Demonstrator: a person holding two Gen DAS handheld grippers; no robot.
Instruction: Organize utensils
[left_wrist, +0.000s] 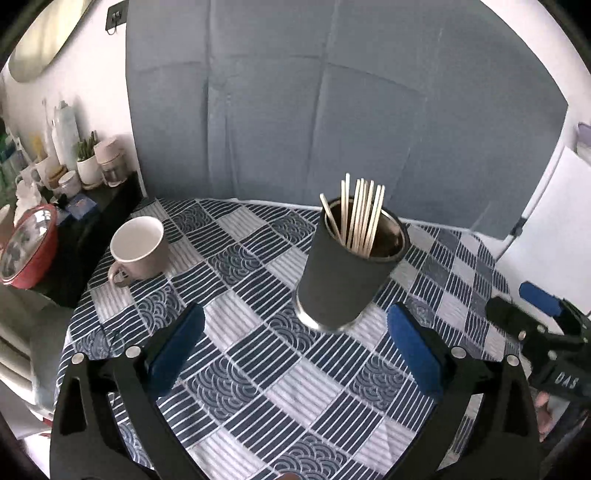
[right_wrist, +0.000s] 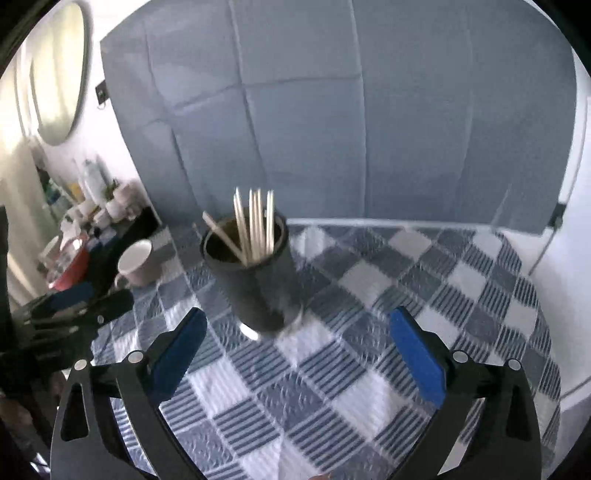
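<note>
A dark cylindrical holder (left_wrist: 349, 269) (right_wrist: 255, 273) stands upright on the checked tablecloth (left_wrist: 258, 369) (right_wrist: 351, 350), with several pale chopsticks (left_wrist: 360, 216) (right_wrist: 255, 225) sticking out of its top. My left gripper (left_wrist: 295, 343) is open, blue pads wide apart, just in front of the holder and touching nothing. My right gripper (right_wrist: 297, 349) is open too, with the holder a little ahead and to the left of its gap. Each gripper shows at the edge of the other's view: the right gripper (left_wrist: 532, 314) and the left gripper (right_wrist: 79, 302).
A white mug (left_wrist: 138, 247) (right_wrist: 138, 264) sits at the table's left edge. Beyond it a dark side shelf (left_wrist: 88, 229) carries jars, bottles, a small plant and a red-rimmed bowl (left_wrist: 27, 251). A grey-blue padded panel (left_wrist: 332, 110) stands behind the table.
</note>
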